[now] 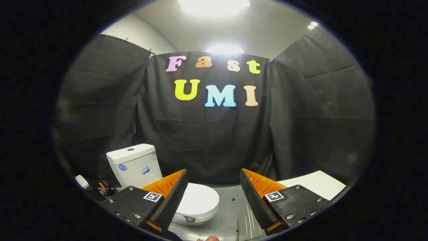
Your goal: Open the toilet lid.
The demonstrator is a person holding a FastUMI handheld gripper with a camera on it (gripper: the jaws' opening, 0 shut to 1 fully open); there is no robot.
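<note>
The gripper [212, 187] hangs wide open and empty above the small white toilet [160, 187], whose closed lid [197, 201], just ahead beside the left finger, looks light, stiff, slick plastic, best hooked under its front edge.

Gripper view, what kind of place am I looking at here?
Probably a mock bathroom in a booth: a white toilet with its lid down and a tank stands against black cloth walls. The open gripper hangs above it.
</note>
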